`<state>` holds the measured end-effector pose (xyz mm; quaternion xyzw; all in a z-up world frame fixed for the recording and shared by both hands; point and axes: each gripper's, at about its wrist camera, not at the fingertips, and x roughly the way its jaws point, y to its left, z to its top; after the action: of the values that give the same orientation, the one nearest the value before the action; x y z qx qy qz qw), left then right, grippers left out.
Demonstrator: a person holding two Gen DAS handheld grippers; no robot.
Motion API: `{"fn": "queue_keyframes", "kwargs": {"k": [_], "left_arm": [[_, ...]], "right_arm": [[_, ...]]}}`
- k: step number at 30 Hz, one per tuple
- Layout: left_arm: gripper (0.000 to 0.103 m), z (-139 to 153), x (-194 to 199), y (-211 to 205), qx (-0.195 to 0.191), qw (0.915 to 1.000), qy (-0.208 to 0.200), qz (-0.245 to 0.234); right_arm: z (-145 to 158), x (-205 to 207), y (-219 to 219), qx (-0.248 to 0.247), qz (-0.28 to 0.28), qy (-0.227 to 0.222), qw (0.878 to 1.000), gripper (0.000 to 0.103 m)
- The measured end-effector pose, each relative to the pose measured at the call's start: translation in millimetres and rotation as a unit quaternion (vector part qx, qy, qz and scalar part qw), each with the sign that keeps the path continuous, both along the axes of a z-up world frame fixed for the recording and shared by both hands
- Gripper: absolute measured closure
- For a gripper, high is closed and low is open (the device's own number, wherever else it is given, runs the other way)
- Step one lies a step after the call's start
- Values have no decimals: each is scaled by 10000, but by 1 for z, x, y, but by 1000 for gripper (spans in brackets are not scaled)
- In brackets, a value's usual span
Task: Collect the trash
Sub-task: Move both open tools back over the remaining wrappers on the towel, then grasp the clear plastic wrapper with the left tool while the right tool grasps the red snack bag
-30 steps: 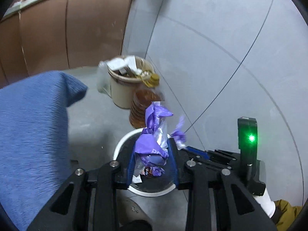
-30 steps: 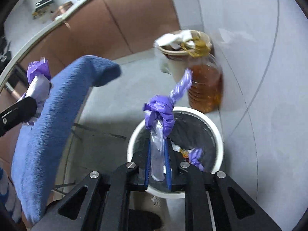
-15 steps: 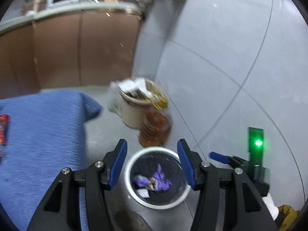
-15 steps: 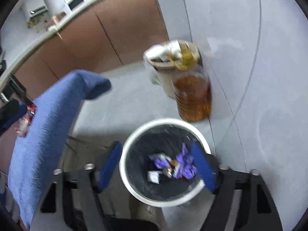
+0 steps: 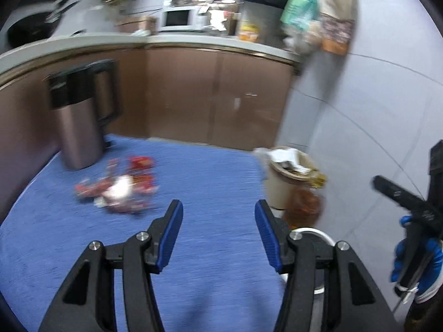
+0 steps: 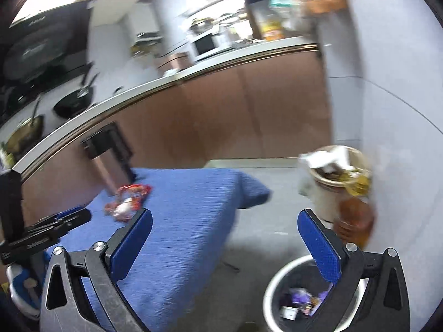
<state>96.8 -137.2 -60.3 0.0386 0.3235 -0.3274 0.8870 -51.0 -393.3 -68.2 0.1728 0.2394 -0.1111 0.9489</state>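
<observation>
Two grippers are in view. The left gripper (image 5: 218,233) stands with its jaws apart and nothing between them, above the blue cloth (image 5: 207,171). The right gripper (image 6: 224,242) has its jaws opening, wide apart, with nothing between them.

Three containers are on the floor. One white-rimmed bin (image 6: 272,279), dark inside, sits below the right gripper and holds purple wrappers (image 6: 297,300) plus other small scraps; the count is not readable. One beige bucket (image 6: 326,196) beside the wall is filled to the rim with white paper and other waste. One amber bottle (image 6: 355,220) stands just in front of the bucket, holding brown liquid.

On the cloth lies one loose cluster of red and white wrappers (image 5: 119,186), blurred, so the pieces cannot be counted. One metal kettle (image 5: 79,113) with a black lid stands behind the cluster.
</observation>
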Motion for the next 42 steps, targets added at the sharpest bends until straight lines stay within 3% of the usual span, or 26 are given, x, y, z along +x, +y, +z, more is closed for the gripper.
{"fn": "queue_keyframes", "kwargs": {"k": [6, 11, 18, 23, 25, 27, 28, 29, 30, 31, 37, 42], "left_arm": [[50, -28, 79, 80, 3, 9938, 485, 1003], [44, -66, 150, 116, -276, 9803, 1245, 1510], [44, -114, 227, 126, -816, 9504, 2162, 2084], [44, -134, 259, 127, -1007, 9329, 2473, 2417], [44, -134, 265, 125, -1034, 9303, 2487, 2491], [46, -135, 270, 122, -1039, 9279, 2495, 2567], [53, -135, 271, 122, -1039, 9266, 2491, 2618], [62, -137, 272, 120, -1015, 9262, 2490, 2642], [81, -139, 274, 118, -1000, 9260, 2516, 2631], [92, -142, 274, 119, -1019, 9249, 2554, 2624], [98, -131, 260, 132, -1238, 9243, 2366, 2726], [98, -97, 237, 148, -1210, 9327, 1964, 2772]], "right_arm": [[1, 73, 42, 127, 872, 143, 9960, 0], [-19, 153, 79, 138, 1570, 386, 9867, 0], [-68, 279, 125, 414, 2253, 835, 9698, 3], [-101, 334, 137, 563, 2198, 1137, 9673, 14], [-110, 346, 134, 753, 2175, 1175, 9660, 21], [-120, 355, 130, 953, 2155, 1204, 9643, 41], [-123, 359, 129, 1033, 2143, 1212, 9637, 48], [-126, 362, 128, 1114, 2134, 1229, 9628, 63], [-129, 364, 127, 1171, 2120, 1247, 9622, 82], [-131, 365, 126, 1179, 2108, 1242, 9624, 87], [-113, 343, 118, 1057, 2071, 839, 9690, 94], [-82, 311, 111, 934, 2023, 531, 9734, 94]]}}
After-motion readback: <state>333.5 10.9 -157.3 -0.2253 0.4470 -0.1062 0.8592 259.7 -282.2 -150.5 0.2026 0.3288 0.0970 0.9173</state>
